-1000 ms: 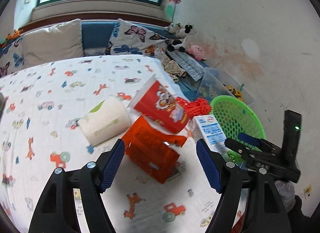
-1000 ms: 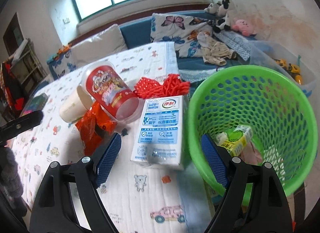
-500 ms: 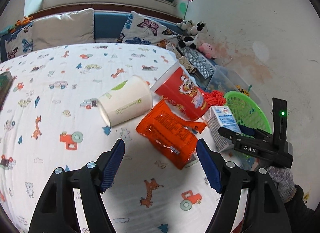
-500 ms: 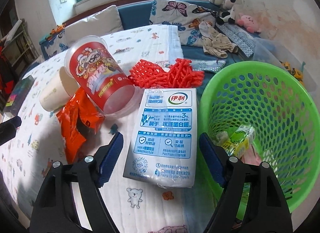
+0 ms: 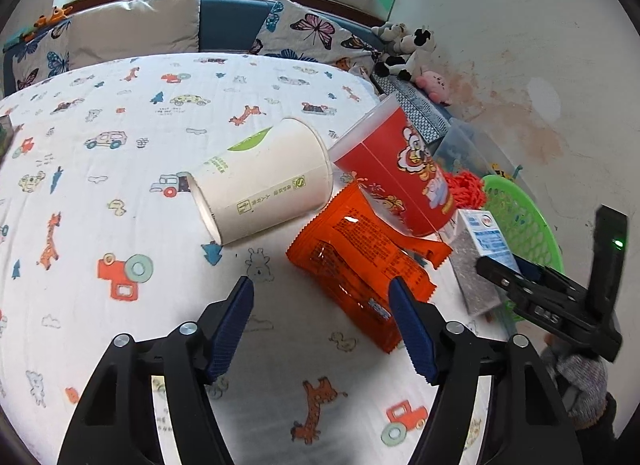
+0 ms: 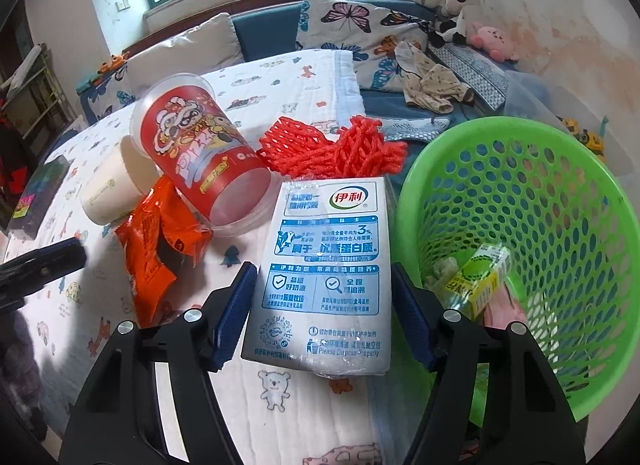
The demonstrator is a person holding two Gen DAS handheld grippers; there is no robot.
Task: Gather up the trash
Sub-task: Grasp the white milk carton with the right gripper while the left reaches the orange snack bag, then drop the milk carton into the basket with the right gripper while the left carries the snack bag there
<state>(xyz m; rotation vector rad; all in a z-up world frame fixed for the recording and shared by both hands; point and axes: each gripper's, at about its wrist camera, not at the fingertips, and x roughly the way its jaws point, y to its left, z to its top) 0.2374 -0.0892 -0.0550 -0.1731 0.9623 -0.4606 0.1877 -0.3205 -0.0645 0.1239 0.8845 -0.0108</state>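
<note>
From your left wrist, your left gripper (image 5: 322, 299) had been closing, jaws apart over the orange wrapper (image 5: 360, 261) (not pinched).

From your right wrist, your right gripper (image 6: 322, 297) straddled the milk carton (image 6: 324, 277), closing, beside the green basket (image 6: 560, 185).

Left gripper (image 5: 320, 325): black plastic frame with triangular cut-outs, silver screw heads at finger pivots, blue ribbed pads (image 5: 412, 329) on fingers. Right gripper (image 6: 320, 313): identical build. Its body, seen right of left gripper: black upright block with green indicator light, white lettering on side. Hand (image 5: 582, 379) beneath wears grey knit glove, dark sleeve.
</note>
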